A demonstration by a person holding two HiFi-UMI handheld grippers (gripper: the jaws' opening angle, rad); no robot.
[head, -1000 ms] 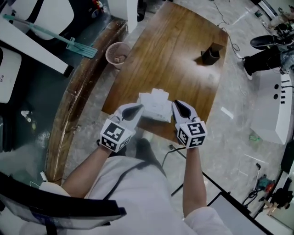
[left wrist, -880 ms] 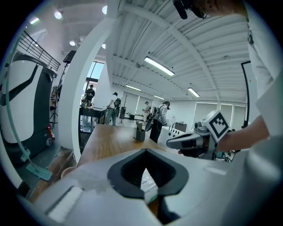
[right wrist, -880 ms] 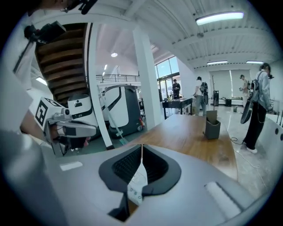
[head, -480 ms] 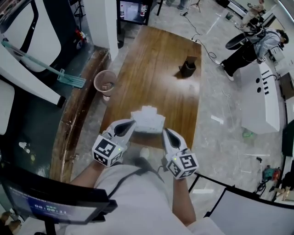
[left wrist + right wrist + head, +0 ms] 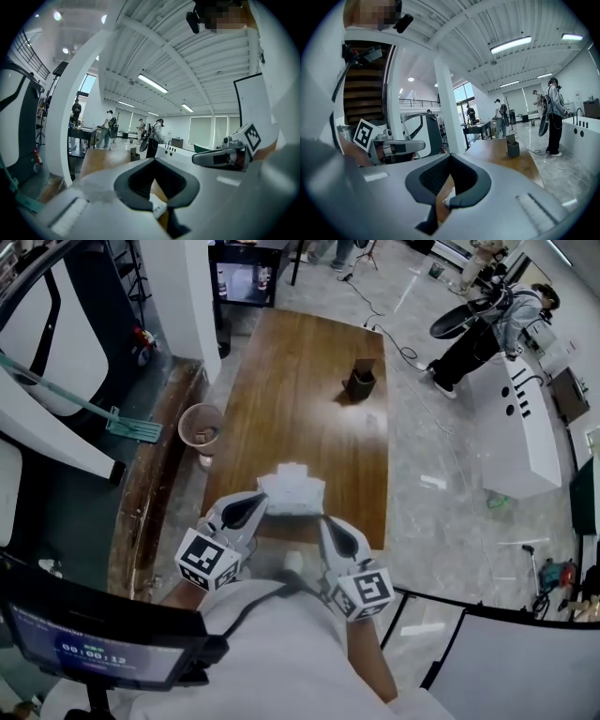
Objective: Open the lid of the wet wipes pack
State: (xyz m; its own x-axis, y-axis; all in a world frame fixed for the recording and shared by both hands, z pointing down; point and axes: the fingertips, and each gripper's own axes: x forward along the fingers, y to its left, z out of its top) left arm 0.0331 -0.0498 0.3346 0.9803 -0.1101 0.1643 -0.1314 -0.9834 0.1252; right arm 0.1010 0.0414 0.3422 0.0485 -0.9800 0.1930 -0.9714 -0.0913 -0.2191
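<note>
on the left, the left gripper (image 5: 263,500) is seen closed, its jaws brought together on the left end of the wet wipes pack (image 5: 292,490). in the left gripper view a scrap of white printed wrapper is caught right at the pinch line.

in the middle, the pack is held over the near edge of the wooden table (image 5: 309,362), close to the person's body, spanned between the two tools. whether it is clear of the wood cannot be told from above.

on the right, the right gripper (image 5: 324,521) is likewise clamped tight, with a white bit of the pack showing at its pinch in the right gripper view.

the step in hand is judged to be steadying the pack before the lid is lifted, so the task is hardly begun. the lid cannot be picked out for certain; a raised white piece is seen on the pack's far side.

for this to be done well, one end should be pinned by a single gripper, and the other gripper freed and re-aimed at the lid's front lip. the lip is best taken by the very tips and peeled up and back in an arc about the hinge, not pulled straight. a soft pack is likely to buckle, so it would be better pressed onto the table than hung in the air. thin wrapper gripped too hard could be torn.
</note>
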